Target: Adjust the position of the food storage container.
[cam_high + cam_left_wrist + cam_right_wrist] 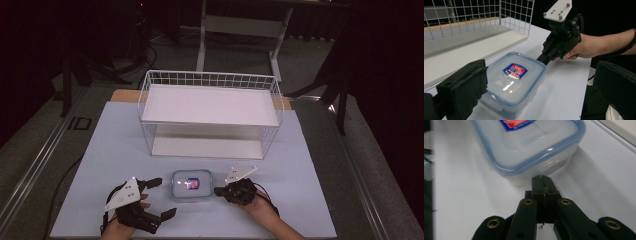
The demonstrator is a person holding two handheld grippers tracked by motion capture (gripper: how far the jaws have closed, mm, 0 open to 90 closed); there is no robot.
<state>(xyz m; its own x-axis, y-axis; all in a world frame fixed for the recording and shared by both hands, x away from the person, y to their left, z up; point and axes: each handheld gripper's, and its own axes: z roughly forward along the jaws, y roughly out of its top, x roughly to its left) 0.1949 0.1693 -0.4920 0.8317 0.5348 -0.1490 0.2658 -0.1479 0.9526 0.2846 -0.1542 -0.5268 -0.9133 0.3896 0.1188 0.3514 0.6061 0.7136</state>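
The food box [191, 185] is clear, glossy plastic, its lid rimmed in blue with a shiny printed label [515, 70]. The rack [210, 114] is thin white-coated wire around smooth matt white shelves. The table [115, 150] is matt and pale. The left gripper [160, 197] has jaws faced with rough black cloth-like padding; the right gripper [541, 178] is hard black plastic with brass-coloured rivets.

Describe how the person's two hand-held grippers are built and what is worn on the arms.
Both the left gripper and the right gripper are black linkage frames topped by a pale three-cornered plate with studs. Brass rivets join the right one's links. The left fingers are padded. A dark band circles the right wrist.
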